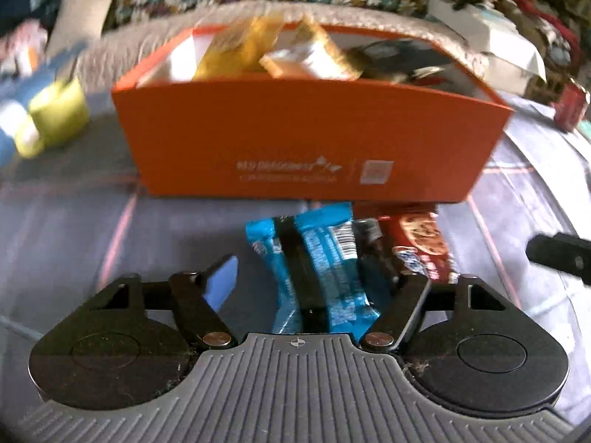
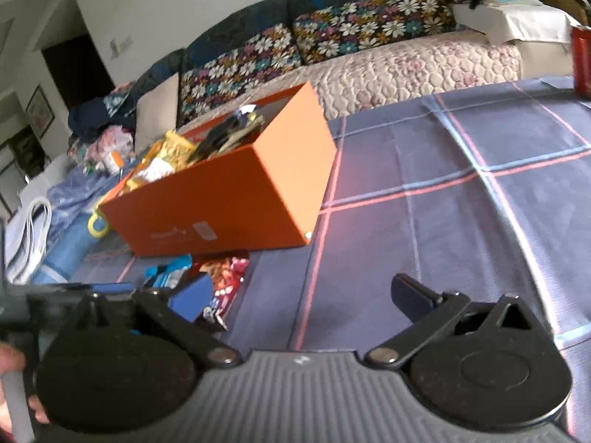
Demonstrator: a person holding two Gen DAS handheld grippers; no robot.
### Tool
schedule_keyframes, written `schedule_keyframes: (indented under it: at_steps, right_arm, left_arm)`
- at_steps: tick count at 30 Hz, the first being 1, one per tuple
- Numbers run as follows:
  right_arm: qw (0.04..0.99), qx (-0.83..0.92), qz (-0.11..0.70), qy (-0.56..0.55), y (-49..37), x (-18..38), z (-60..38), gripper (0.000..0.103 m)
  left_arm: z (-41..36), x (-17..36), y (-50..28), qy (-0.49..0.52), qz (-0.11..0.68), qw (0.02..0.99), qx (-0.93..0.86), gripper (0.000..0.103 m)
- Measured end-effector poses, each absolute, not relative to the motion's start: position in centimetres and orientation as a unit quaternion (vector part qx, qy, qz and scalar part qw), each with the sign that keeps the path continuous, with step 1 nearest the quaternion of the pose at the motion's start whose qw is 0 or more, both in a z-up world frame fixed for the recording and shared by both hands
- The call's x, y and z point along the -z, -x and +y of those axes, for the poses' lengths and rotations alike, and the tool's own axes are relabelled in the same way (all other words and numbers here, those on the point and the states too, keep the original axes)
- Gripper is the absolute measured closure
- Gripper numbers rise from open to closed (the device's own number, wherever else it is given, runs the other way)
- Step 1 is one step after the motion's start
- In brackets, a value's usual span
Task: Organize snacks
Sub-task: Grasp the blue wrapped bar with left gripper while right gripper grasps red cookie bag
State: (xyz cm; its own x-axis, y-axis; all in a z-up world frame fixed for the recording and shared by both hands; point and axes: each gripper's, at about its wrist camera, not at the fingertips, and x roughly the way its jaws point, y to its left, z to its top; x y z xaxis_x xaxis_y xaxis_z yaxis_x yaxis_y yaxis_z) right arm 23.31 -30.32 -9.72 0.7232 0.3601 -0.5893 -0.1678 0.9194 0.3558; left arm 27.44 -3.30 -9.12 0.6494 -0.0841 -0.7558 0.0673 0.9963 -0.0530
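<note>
Far left on the surface (image 1: 110, 229), which is covered in blue-grey plaid cloth with thin red and pale lines, sits a yellow-green plastic mug (image 1: 59, 114), blurred. Next right, the orange box (image 1: 306, 140): rigid cardboard, rectangular, matte, open top, white print on the near wall, stuffed with crinkly snack packs, a yellow foil bag (image 1: 236, 51) and a white-orange packet (image 1: 314, 55) sticking out above the rim. Just in front of the box lies the blue snack wrapper (image 1: 325, 258), glossy film with crimped ends and a barcode, lying between the fingers of the left claw (image 1: 314, 277); the jaws are part-way apart, the right finger is against the wrapper's edge, and the blue-padded left finger stands clear of it, so no firm pinch shows. Touching the blue wrapper's right side is a red cookie pack (image 1: 417, 240), shiny, with printed chocolate-chip cookies. Further right, the right claw (image 2: 299, 295) hangs over bare cloth, jaws spread wide, nothing between them. Far right edge, a red can (image 2: 581, 59), cylindrical. Behind the surface is a sofa with a quilted cream cover (image 2: 406, 62) and floral cushions (image 2: 369, 26).
</note>
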Motion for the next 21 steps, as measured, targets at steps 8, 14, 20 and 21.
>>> schedule_keyframes:
  at_steps: [8,14,20,21]
  right_arm:
    - [0.910,-0.180,0.348,-0.134,-24.3,9.9,-27.8,0.000]
    - [0.908,-0.215,0.357,-0.047,-25.6,10.6,-21.5,0.000]
    - [0.918,-0.190,0.345,0.042,-26.4,11.9,-17.8,0.001]
    - [0.919,-0.187,0.343,0.048,-26.3,12.0,-17.7,0.002]
  left_arm:
    - [-0.1,9.7,-26.6,0.000,0.420,0.907,0.021,0.081]
    - [1.6,10.1,-24.1,-0.006,0.412,0.911,0.018,0.077]
    - [1.4,9.8,-23.8,-0.003,0.410,0.912,0.016,0.076]
    - [1.4,9.8,-23.7,-0.004,0.410,0.912,0.016,0.076]
